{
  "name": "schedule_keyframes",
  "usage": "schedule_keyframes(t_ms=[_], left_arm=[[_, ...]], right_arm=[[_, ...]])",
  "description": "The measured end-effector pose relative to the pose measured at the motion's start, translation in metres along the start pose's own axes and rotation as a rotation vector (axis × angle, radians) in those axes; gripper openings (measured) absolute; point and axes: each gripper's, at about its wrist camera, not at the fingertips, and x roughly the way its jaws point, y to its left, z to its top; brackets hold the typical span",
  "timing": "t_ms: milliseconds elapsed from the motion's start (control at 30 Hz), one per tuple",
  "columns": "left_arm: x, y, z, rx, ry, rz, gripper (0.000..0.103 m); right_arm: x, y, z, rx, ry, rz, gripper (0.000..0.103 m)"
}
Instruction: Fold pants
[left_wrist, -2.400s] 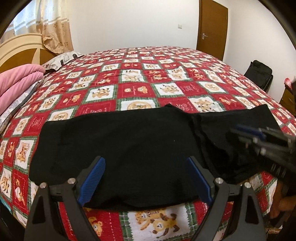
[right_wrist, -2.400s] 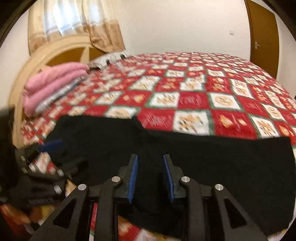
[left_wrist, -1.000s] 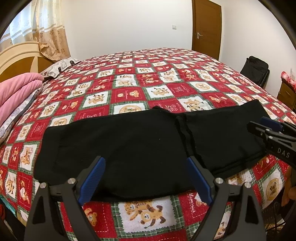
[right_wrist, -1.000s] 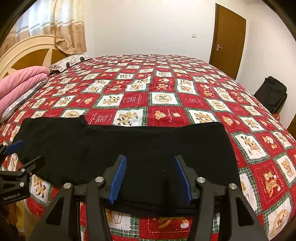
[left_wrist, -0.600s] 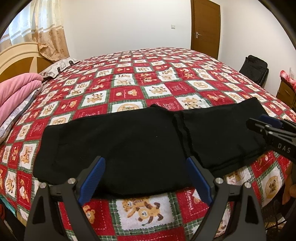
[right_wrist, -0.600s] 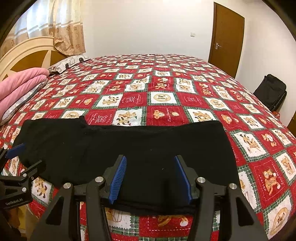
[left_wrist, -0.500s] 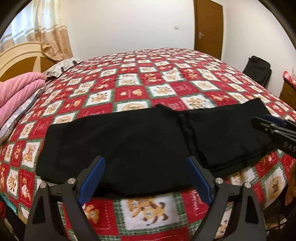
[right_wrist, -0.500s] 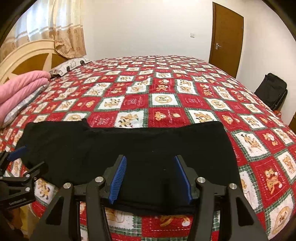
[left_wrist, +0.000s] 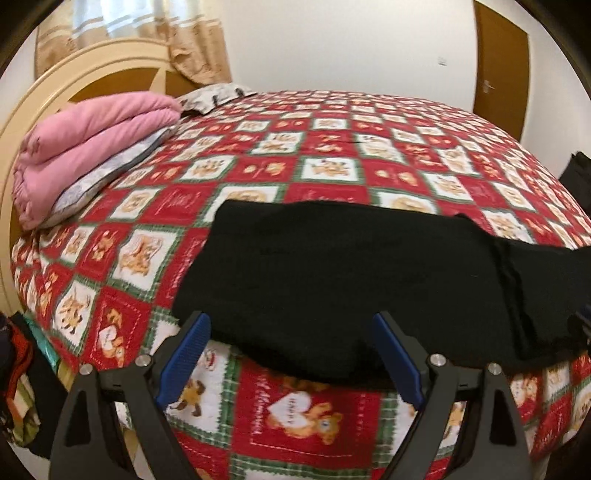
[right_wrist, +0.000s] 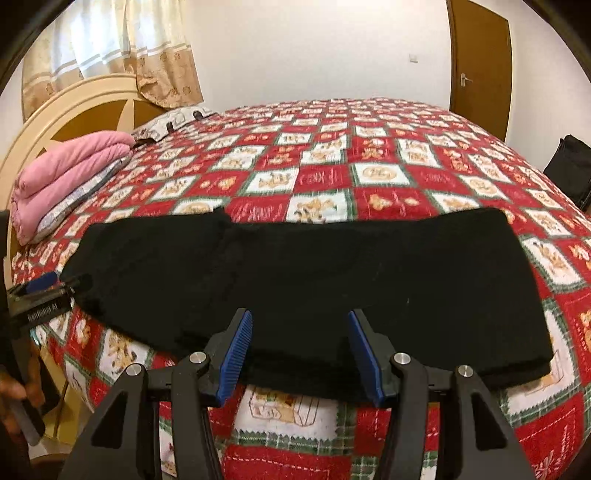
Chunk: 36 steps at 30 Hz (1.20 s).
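Black pants (right_wrist: 303, 280) lie flat across the near edge of the bed (right_wrist: 369, 162), folded lengthwise, while the left hand-held gripper (left_wrist: 291, 354) and right hand-held gripper (right_wrist: 301, 350) both hover just short of them, jaws apart, holding nothing.

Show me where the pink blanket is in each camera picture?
Left wrist view: the pink blanket is folded at the upper left, on the bed beside the headboard.
Right wrist view: the pink blanket sits at the far left, smaller, again beside the headboard.
Shared landmark: the black pants spread along the quilt's near edge.
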Motion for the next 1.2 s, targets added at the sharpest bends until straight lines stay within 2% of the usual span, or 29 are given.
schedule_keyframes(t_ms=[433, 633, 933, 1000, 1100, 1133, 1200], left_arm=[[0.005, 0.001, -0.003, 0.007, 0.02, 0.007, 0.092], [0.003, 0.002, -0.001, 0.027, 0.001, 0.062, 0.092], [-0.002, 0.012, 0.0, -0.002, -0.025, 0.058, 0.092], [0.0, 0.019, 0.0, -0.046, -0.013, 0.005, 0.092], [0.005, 0.043, -0.002, -0.188, 0.008, -0.112, 0.092], [0.008, 0.055, -0.003, -0.249, 0.013, -0.135, 0.092], [0.01, 0.074, -0.007, -0.329, 0.006, -0.13, 0.092]], right_arm=[[0.009, -0.003, -0.008, 0.029, 0.038, 0.018, 0.056], [0.012, -0.002, -0.009, 0.023, 0.043, 0.018, 0.06], [0.006, 0.001, -0.009, 0.022, 0.019, 0.027, 0.062], [0.001, 0.004, -0.008, 0.017, -0.002, 0.037, 0.062], [-0.005, 0.011, -0.007, -0.006, -0.031, 0.054, 0.062], [-0.006, 0.013, -0.007, -0.017, -0.038, 0.057, 0.062], [-0.006, 0.016, -0.007, -0.027, -0.041, 0.06, 0.062]])
